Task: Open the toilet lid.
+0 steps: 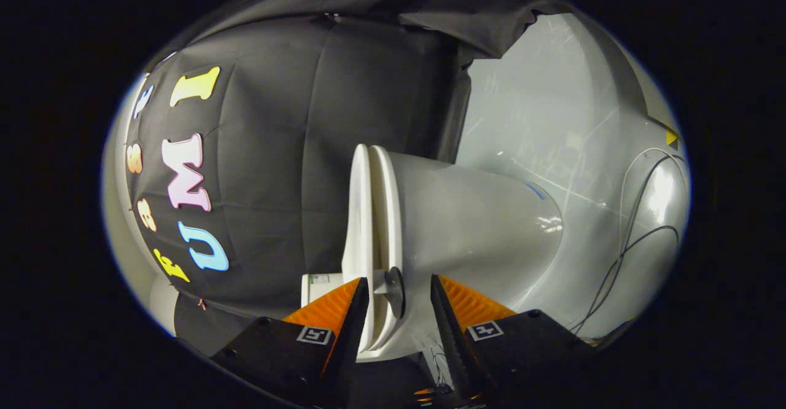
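The view is rolled on its side, so the white toilet lies sideways just ahead of me. Its bowl (pixel 473 231) runs away past one finger. The thin white lid (pixel 361 212) lies flat against the seat (pixel 388 212), the two stacked edge-on. My gripper (pixel 398 281) is open and straddles the front rim of lid and seat. A small round disc (pixel 395 292) on a short stub sticks out from the rim between the fingers. One finger sits close against the lid's outer face. The other stands apart from the disc, on the bowl side.
Beyond the bowl lies a glossy grey floor (pixel 552 120) with thin black cables (pixel 626 243) trailing over it. The black cloth wall (pixel 295 151) hangs behind the lid side. A small white box (pixel 319 286) sits low by the lid-side finger.
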